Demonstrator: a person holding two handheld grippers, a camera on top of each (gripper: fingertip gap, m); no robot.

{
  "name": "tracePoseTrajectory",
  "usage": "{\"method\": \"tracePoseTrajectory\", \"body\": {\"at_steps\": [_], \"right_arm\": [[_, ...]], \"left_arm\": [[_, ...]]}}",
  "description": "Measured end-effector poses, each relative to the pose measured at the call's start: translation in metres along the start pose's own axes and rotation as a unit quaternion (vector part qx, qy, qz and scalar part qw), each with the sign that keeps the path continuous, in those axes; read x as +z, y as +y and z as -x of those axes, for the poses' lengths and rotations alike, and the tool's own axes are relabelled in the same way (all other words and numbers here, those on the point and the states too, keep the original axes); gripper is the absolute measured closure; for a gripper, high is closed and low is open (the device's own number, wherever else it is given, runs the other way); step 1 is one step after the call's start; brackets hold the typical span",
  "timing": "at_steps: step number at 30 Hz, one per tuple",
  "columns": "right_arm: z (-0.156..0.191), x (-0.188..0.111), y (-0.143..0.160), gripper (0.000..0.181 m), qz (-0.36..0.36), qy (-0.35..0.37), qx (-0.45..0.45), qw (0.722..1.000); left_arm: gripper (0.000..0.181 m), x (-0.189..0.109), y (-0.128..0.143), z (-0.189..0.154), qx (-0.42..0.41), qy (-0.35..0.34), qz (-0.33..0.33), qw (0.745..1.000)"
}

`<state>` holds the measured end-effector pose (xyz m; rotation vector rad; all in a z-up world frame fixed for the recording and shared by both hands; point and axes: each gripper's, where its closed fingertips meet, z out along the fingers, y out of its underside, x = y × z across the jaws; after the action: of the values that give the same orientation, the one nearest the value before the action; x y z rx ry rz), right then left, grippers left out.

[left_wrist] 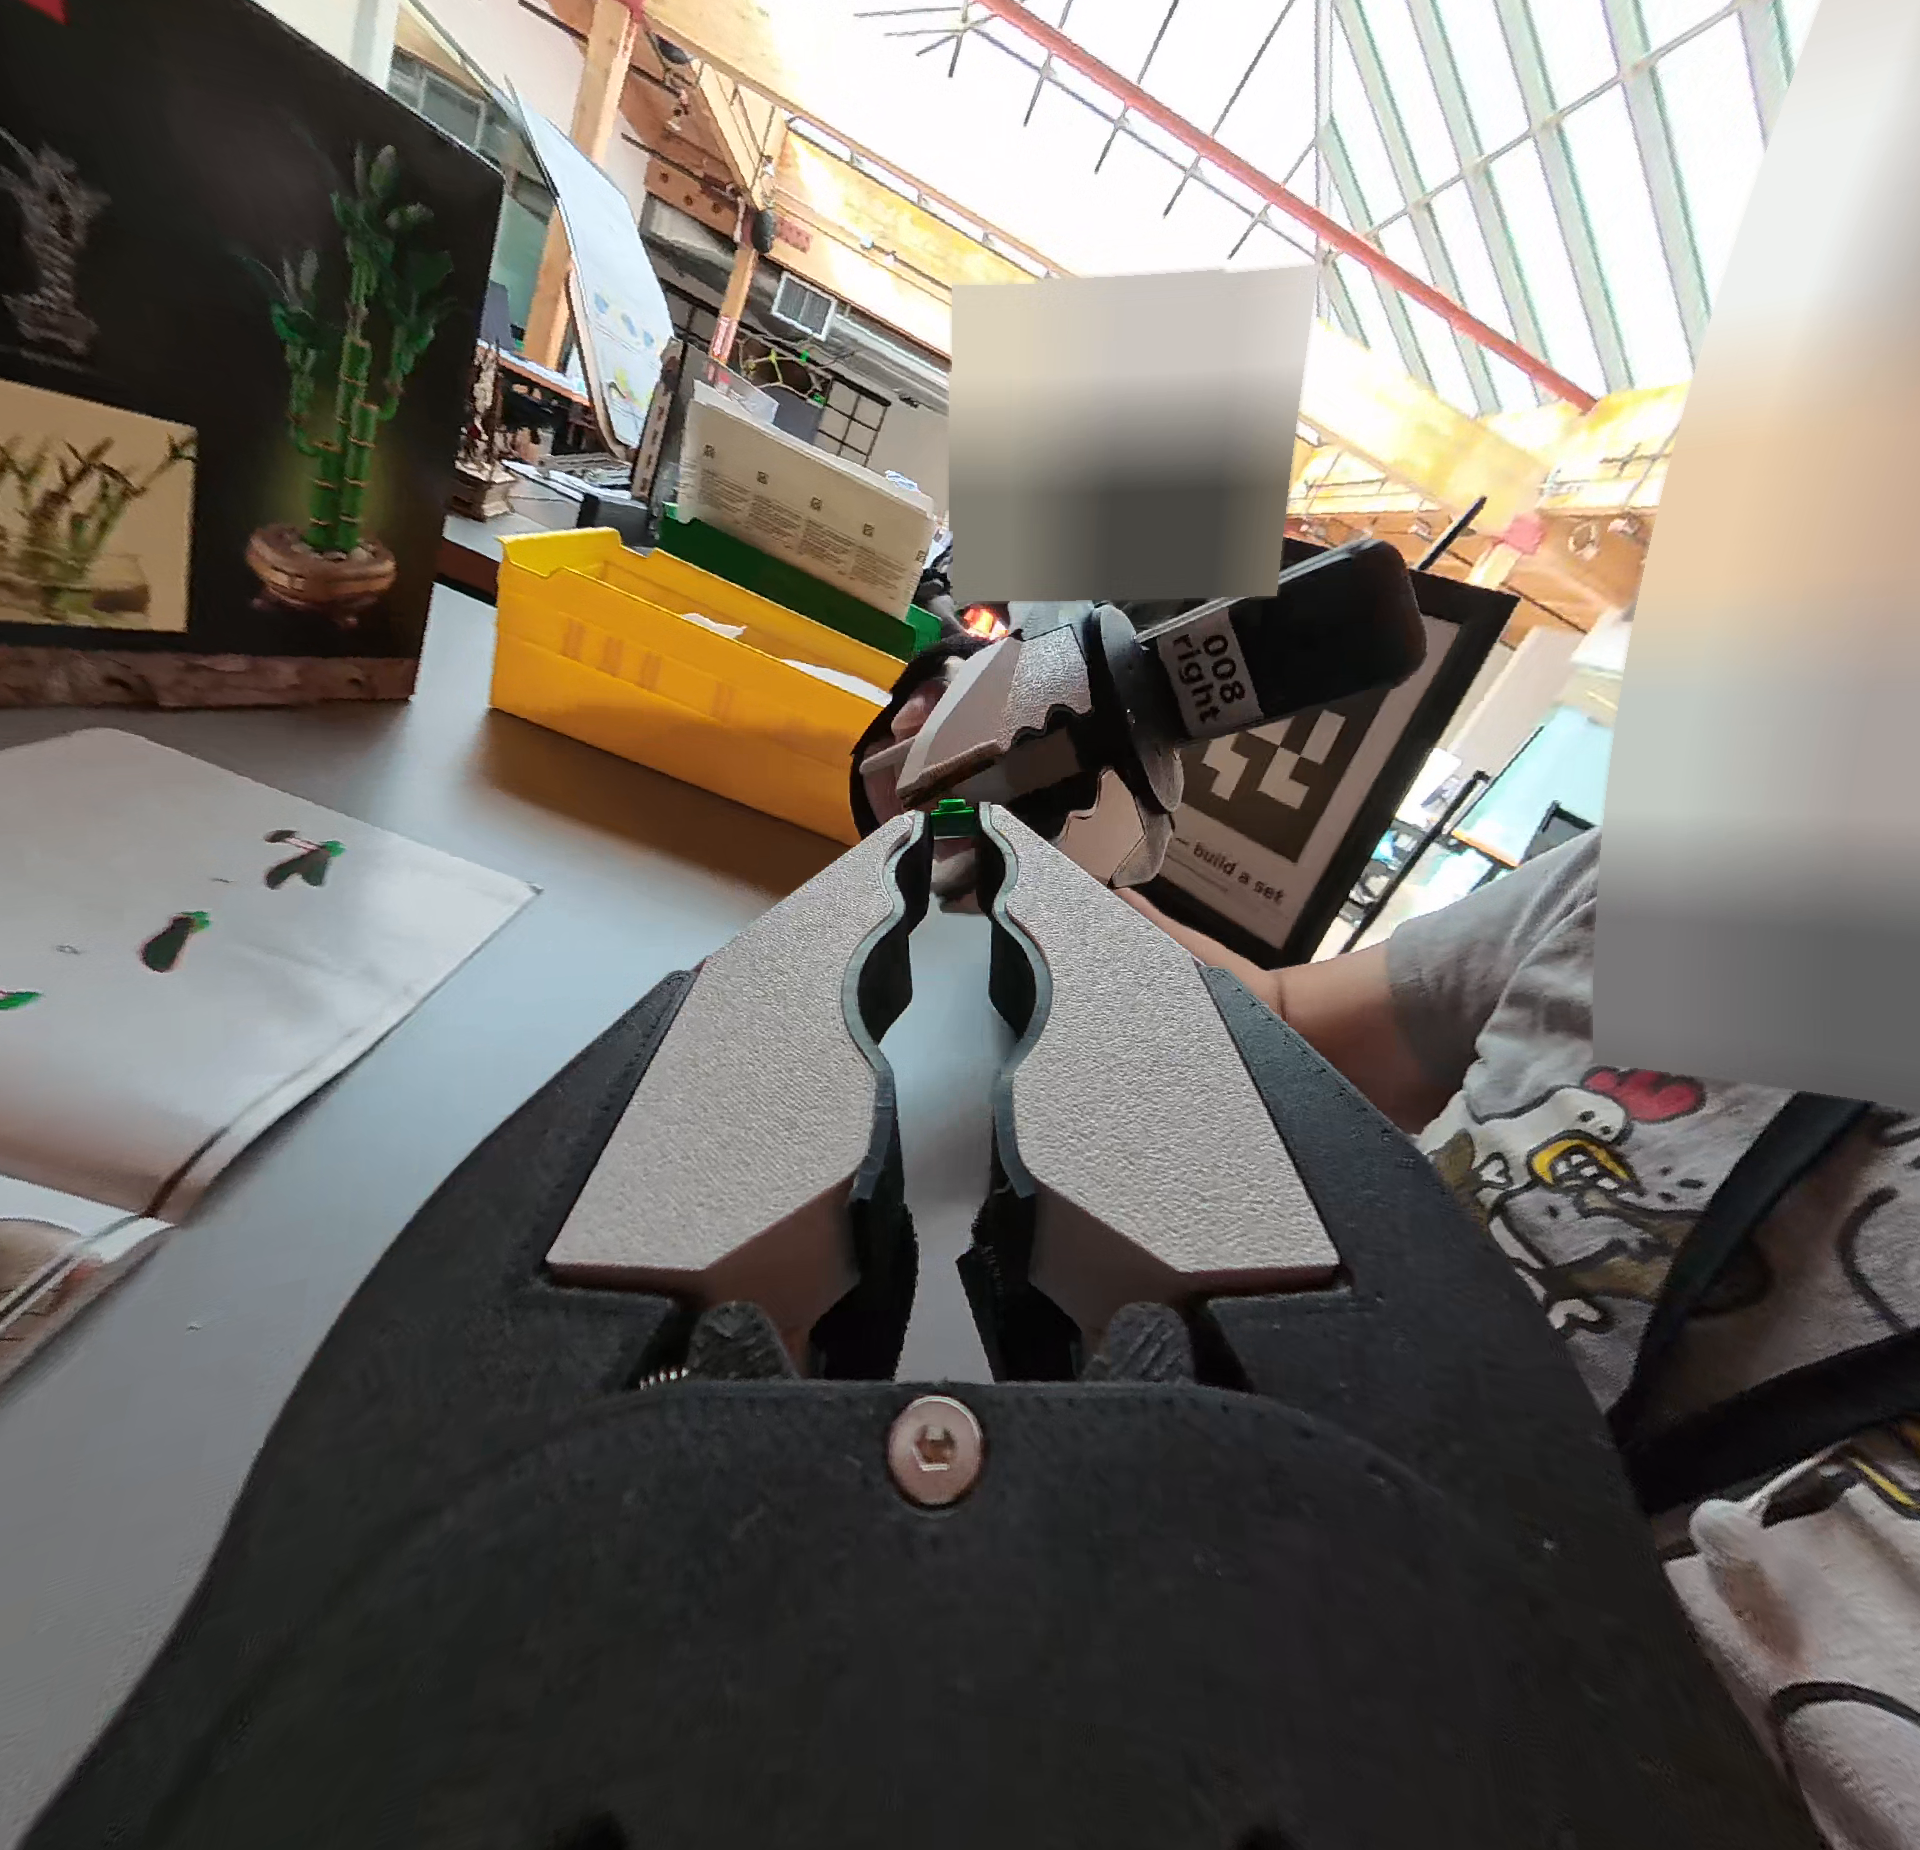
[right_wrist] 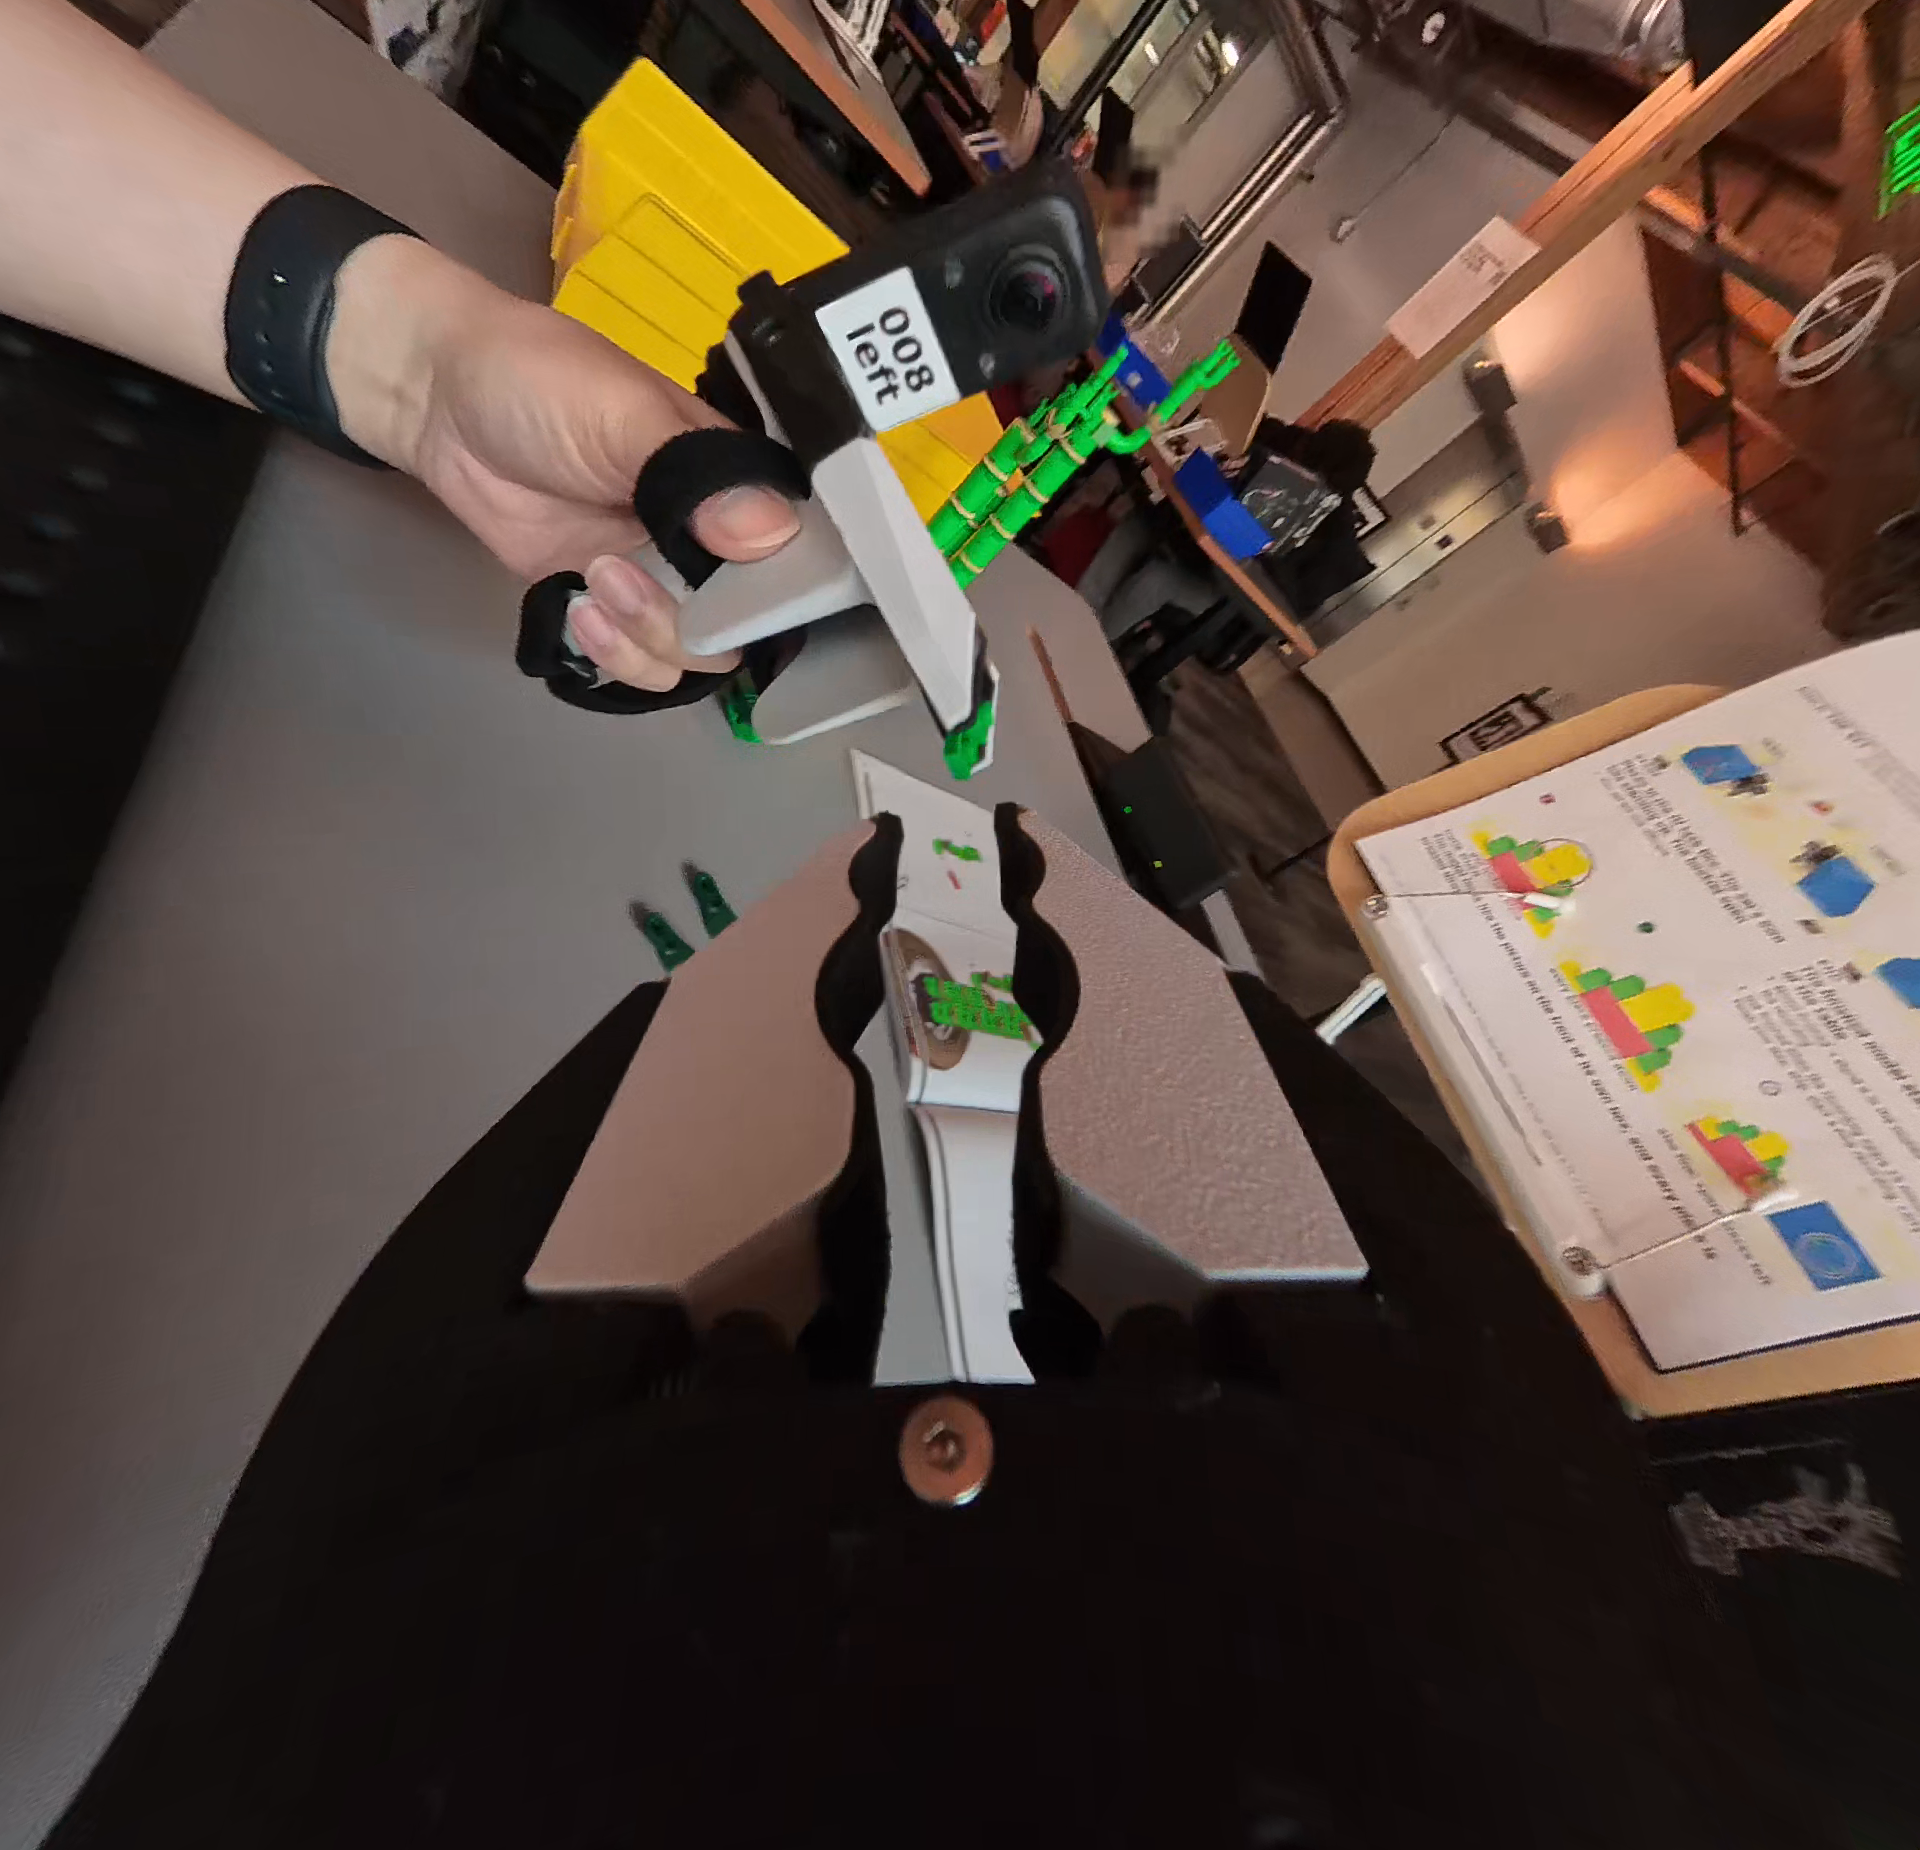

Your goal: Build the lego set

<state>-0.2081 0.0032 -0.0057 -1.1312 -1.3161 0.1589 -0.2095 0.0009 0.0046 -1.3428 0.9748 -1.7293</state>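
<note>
My left gripper (left_wrist: 951,826) is shut on a small green lego piece (left_wrist: 954,813) at its fingertips, held above the grey table (left_wrist: 623,865). In the right wrist view the left gripper (right_wrist: 971,735) shows in a hand, with the green piece (right_wrist: 964,756) at its tip. My right gripper (right_wrist: 945,821) is open and empty, just below and facing the left one's tip; in the left wrist view it (left_wrist: 935,761) sits right behind the piece. A green bamboo lego build (right_wrist: 1029,470) stands behind the left gripper. Two dark green leaf pieces (right_wrist: 681,917) lie on the table.
The open instruction booklet (right_wrist: 956,1031) lies under my right gripper. A yellow bin (left_wrist: 675,657) and a green bin (left_wrist: 790,579) stand behind it, the lego box (left_wrist: 208,346) at far left. A clipboard with a printed sheet (right_wrist: 1662,1021) sits at right. A person in a printed shirt (left_wrist: 1558,1229) is close by. The tips of both grippers are at nearly the same place.
</note>
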Motion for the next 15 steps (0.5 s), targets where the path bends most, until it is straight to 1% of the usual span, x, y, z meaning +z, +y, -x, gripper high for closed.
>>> {"method": "tracePoseTrajectory", "body": {"at_steps": [2, 3, 11, 13, 15], "right_arm": [[-0.0026, -0.0024, -0.0116, 0.169, -0.024, 0.017, -0.015, 0.999], [-0.0012, -0.0029, -0.0143, 0.170, -0.030, 0.012, -0.009, 0.999], [0.0037, 0.0000, -0.0072, 0.176, -0.008, 0.000, -0.017, 1.000], [0.0039, -0.0008, -0.0077, 0.177, -0.010, -0.007, -0.005, 1.000], [0.0034, -0.0037, -0.0100, 0.178, -0.020, -0.022, 0.027, 0.999]], "left_arm": [[0.175, 0.0022, 0.0025, -0.0015, -0.010, 0.005, 0.005, 1.000], [0.175, 0.0031, 0.0032, -0.0023, -0.013, 0.008, 0.006, 1.000], [0.175, 0.0077, 0.0078, -0.0038, -0.034, 0.022, 0.005, 0.999], [0.176, 0.0079, 0.0081, -0.0043, -0.034, 0.028, 0.005, 0.999], [0.175, 0.0088, 0.0083, -0.0074, -0.016, 0.033, 0.010, 0.999]]}}
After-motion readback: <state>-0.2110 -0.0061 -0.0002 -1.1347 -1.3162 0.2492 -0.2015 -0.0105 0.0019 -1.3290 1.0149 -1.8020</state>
